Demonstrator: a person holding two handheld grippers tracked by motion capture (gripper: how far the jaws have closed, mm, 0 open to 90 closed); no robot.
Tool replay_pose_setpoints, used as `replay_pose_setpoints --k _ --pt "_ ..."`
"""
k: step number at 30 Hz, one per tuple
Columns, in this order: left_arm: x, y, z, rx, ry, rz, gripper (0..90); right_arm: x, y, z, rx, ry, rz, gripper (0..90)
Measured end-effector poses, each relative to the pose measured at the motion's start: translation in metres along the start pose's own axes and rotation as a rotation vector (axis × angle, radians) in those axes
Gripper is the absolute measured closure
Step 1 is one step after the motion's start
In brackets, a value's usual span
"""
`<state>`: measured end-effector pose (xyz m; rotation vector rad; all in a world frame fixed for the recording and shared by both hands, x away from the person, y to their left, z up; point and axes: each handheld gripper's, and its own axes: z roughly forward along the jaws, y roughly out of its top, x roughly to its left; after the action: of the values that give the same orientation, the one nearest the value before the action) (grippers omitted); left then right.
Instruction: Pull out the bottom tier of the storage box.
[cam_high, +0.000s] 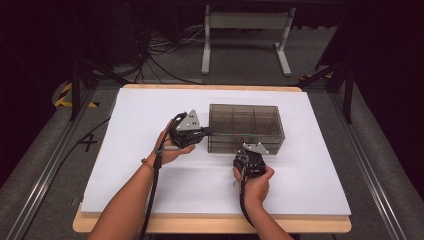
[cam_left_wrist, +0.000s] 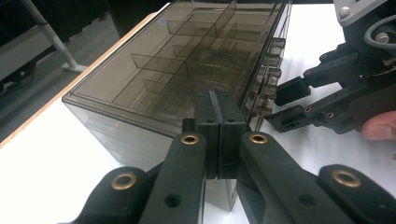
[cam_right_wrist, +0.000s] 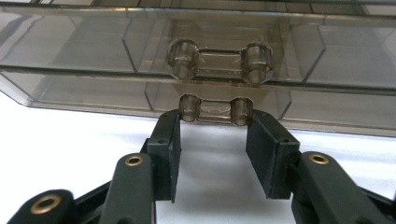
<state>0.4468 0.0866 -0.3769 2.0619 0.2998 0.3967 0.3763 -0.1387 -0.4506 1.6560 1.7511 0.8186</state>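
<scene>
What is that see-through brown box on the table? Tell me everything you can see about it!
The box is a smoky brown, see-through plastic organizer standing flat on the white table. Dividers split its top into compartments, which look empty. Below are stacked shallow drawers, each with a clear handle on two round posts. The left gripper, jaws shut, presses on the box's left end. The right gripper has its pads at either side of the lowest handle.

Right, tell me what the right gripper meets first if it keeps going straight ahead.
The right gripper would probably first meet the lower drawer handle of the smoky plastic drawer box. Its jaws already flank that handle's two posts; whether they touch is unclear.
</scene>
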Motion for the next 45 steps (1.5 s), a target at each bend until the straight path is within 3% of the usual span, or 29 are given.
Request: replay_pose_setpoints --k 12,34,40,43,44,45 --pt "-0.001 0.000 0.000 0.002 0.003 0.001 89.9 -0.001 -0.003 -0.004 0.001 0.009 0.012 56.5" --pt "0.000 0.000 0.000 0.001 -0.002 -0.006 89.8 -0.007 -0.013 -0.015 0.005 0.056 -0.071 55.9" --pt "0.000 -0.001 0.000 -0.005 -0.004 -0.014 89.8 -0.016 -0.018 -0.023 0.004 0.101 -0.103 50.9" --pt "-0.002 -0.001 0.000 -0.009 0.013 -0.011 89.8 -0.022 -0.018 -0.025 -0.014 0.115 -0.107 50.7" --pt "-0.003 -0.002 0.000 -0.011 0.015 -0.011 89.8 -0.029 -0.017 -0.030 -0.042 0.139 -0.119 50.8" --pt "-0.002 -0.002 0.000 -0.013 0.015 -0.012 89.8 -0.031 -0.016 -0.031 -0.046 0.128 -0.130 51.0"
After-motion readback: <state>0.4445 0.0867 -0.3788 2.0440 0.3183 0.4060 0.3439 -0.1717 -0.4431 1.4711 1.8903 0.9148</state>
